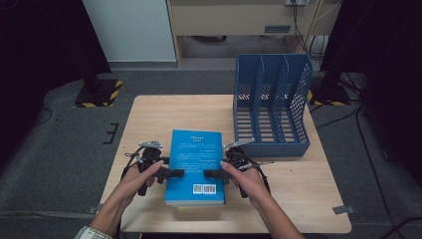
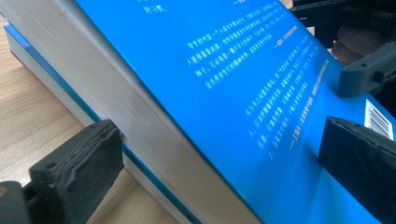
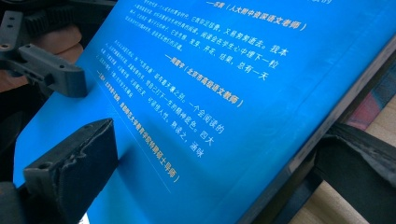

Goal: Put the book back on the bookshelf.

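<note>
A thick blue book (image 1: 195, 164) with white print and a barcode lies on the wooden table (image 1: 164, 114), on top of another book (image 2: 51, 86). My left gripper (image 1: 175, 174) is shut on its left edge, one pad on the cover and the other at the page block (image 2: 140, 116). My right gripper (image 1: 211, 174) is shut on the spine side, with one pad on the cover (image 3: 210, 93) and the other under the edge. In the left gripper view the book's left side is tilted up off the lower book. A hand holds each gripper.
A blue mesh file rack (image 1: 271, 99) with several upright slots stands at the table's back right, close behind my right gripper. A colourful cover (image 3: 373, 107) shows under the blue book. Bare table surface lies at the back left and front right.
</note>
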Action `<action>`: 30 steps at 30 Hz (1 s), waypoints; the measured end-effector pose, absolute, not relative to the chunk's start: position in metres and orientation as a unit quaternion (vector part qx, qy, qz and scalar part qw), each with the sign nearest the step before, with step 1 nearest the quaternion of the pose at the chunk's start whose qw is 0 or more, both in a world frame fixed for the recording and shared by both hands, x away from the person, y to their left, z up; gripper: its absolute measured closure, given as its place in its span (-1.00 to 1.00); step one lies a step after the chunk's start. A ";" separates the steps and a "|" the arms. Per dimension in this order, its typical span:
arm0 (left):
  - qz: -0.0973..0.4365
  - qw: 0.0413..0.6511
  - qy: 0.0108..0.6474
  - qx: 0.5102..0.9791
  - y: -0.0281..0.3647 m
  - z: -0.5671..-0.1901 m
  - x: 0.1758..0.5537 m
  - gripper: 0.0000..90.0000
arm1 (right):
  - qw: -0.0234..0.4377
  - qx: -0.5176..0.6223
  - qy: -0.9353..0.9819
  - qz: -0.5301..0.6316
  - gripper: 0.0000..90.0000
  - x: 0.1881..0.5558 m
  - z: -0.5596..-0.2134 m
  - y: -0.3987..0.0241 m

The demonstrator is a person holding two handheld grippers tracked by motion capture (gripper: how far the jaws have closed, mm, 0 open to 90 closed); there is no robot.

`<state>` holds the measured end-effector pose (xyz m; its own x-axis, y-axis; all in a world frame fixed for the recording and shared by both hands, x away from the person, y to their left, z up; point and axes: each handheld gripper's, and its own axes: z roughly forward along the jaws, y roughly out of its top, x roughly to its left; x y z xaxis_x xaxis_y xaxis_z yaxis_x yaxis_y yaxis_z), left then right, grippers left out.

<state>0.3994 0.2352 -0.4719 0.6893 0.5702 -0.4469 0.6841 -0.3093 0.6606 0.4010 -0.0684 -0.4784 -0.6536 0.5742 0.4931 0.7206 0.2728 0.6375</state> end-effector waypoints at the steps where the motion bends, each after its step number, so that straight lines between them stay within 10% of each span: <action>1: -0.061 0.437 0.386 0.810 0.235 -0.471 0.400 -1.00 | 0.083 -0.408 -0.793 -0.444 -1.00 0.401 -0.478 -0.068; 30: -0.064 0.462 0.415 0.782 0.258 -0.448 0.402 -0.16 | 0.041 -0.371 -0.816 -0.442 -0.58 0.424 -0.441 -0.046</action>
<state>0.4016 0.2583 -0.4480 0.6483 0.5892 -0.4823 0.7068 -0.2300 0.6690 0.4238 -0.0465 -0.4408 -0.7220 0.5691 0.3935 0.6407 0.3353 0.6907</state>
